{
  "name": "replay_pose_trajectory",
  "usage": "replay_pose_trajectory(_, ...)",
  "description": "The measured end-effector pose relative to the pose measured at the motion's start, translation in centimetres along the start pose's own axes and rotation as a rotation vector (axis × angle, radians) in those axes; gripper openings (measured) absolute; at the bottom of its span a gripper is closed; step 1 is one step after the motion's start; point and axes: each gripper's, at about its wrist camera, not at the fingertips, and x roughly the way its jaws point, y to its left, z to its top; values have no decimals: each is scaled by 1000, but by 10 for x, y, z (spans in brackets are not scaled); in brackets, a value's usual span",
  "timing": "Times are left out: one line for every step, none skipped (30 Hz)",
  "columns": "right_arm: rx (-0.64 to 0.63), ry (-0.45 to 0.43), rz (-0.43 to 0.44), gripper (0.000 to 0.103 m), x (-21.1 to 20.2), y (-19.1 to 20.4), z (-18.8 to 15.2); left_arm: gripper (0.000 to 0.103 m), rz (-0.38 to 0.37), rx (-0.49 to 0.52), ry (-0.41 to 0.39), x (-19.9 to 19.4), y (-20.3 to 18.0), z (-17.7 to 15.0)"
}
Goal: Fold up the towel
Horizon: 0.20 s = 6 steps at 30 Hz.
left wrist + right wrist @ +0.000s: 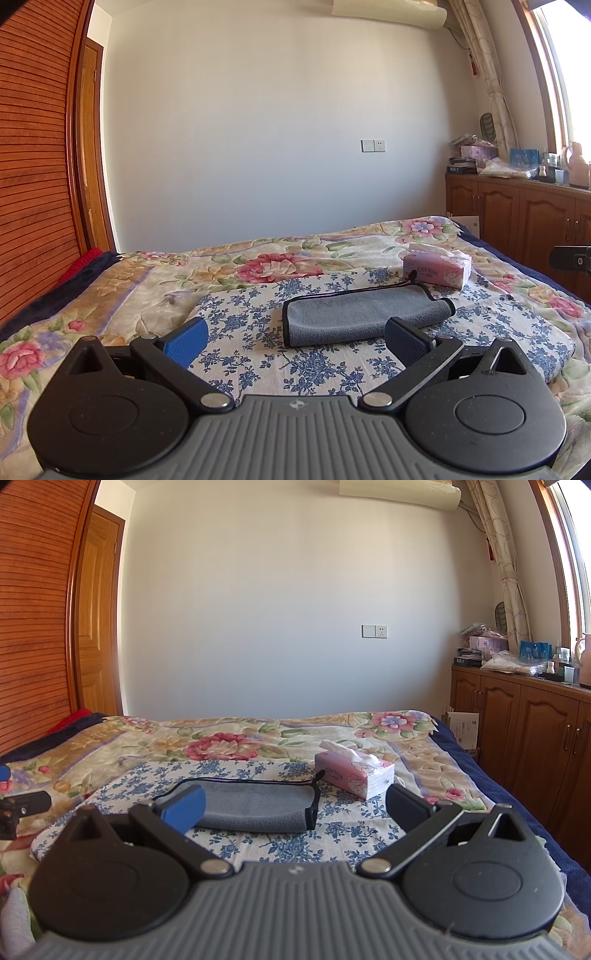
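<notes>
Holding both tools above the bed [110, 280], we have the left gripper [295, 341] with jaws spread wide and nothing between them. The grey towel [354, 314] lies ahead of it on the blue-flowered cloth [243, 317], already doubled, its long axis running left to right. It sits ahead and slightly right of the left jaws, and ahead-left of the right gripper [297, 805], also wide apart and empty. Neither touches it; we cannot tell which is nearer. The tissue box [352, 773] stands just behind its right end.
</notes>
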Motion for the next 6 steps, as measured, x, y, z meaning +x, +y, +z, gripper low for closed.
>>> replay_pose_trajectory(0, 0, 0, 103, 0, 0, 0, 103, 0, 0, 0, 0, 0, 0)
replay_pose_trajectory(0, 0, 0, 103, 0, 0, 0, 103, 1, 1, 0, 0, 0, 0)
replay_pose_trajectory(0, 0, 0, 103, 0, 0, 0, 103, 1, 1, 0, 0, 0, 0)
replay_pose_trajectory(0, 0, 0, 103, 0, 0, 0, 103, 0, 1, 0, 0, 0, 0)
replay_pose_trajectory(0, 0, 0, 103, 0, 0, 0, 103, 0, 1, 1, 0, 0, 0)
replay_pose_trajectory(0, 0, 0, 103, 0, 0, 0, 103, 0, 1, 0, 0, 0, 0)
